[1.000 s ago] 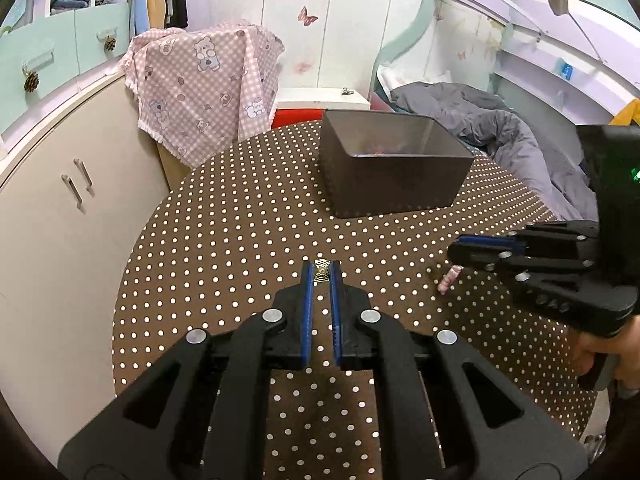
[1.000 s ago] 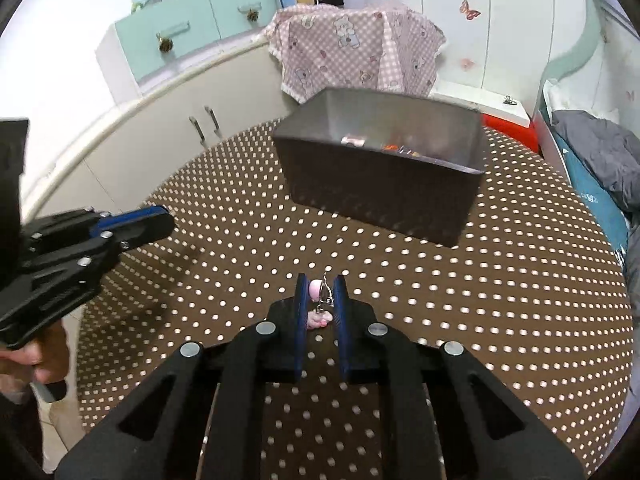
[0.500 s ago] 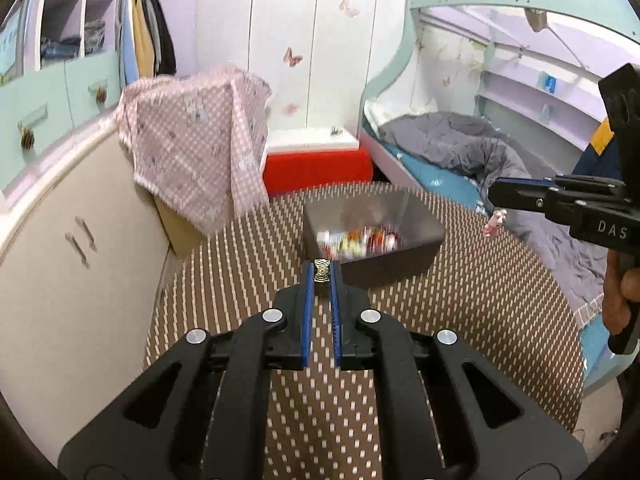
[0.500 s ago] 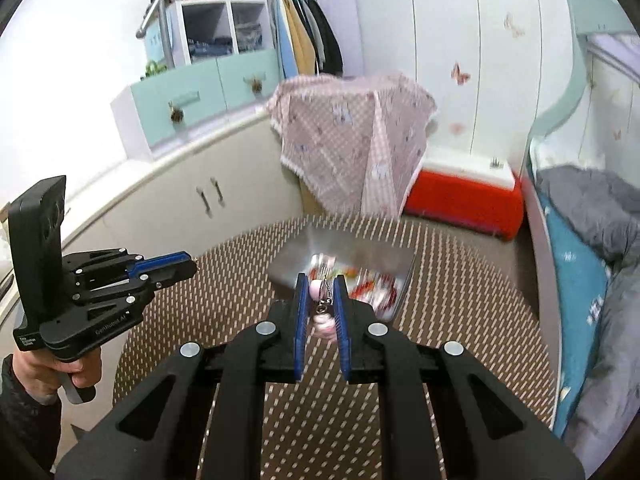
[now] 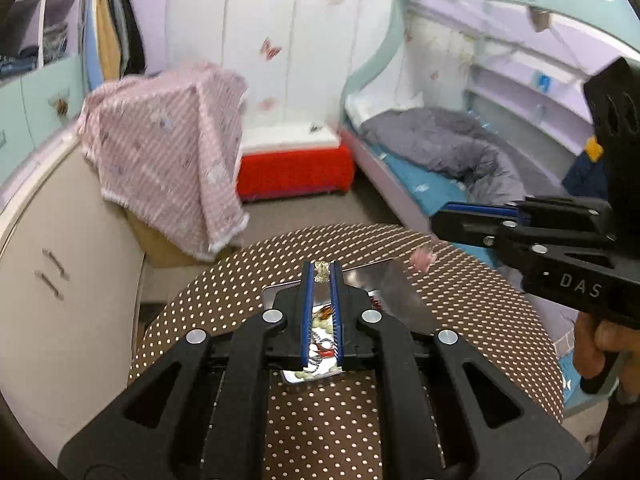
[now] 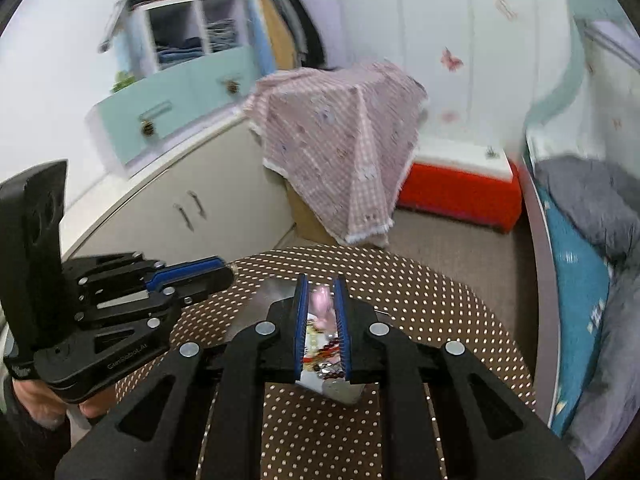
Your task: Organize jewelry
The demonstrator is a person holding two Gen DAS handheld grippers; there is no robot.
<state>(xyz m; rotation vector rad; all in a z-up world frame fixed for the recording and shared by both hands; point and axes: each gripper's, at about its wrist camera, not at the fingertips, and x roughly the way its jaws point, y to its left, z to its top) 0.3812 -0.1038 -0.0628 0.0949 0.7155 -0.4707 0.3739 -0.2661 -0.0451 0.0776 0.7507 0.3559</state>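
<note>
My left gripper hovers over the open metal box on the brown polka-dot table. A small gold jewelry piece sits between its tips while the jaws are opening. My right gripper is also above the box. Its jaws are opening too, with a blurred pink earring between the pads. From the left wrist view the right gripper points left with the pink earring dangling under its tip. Several beads and trinkets lie inside the box.
A pink checked cloth drapes over a carton behind the table. Beyond it are a red chest and a bed with a grey duvet. Cream cabinets stand at the left. A hand grips the right tool.
Both grippers have lifted off the table with their pieces and moved forward over the box. The box now lies right under the fingertips. Both pairs of jaws look slightly wider.
</note>
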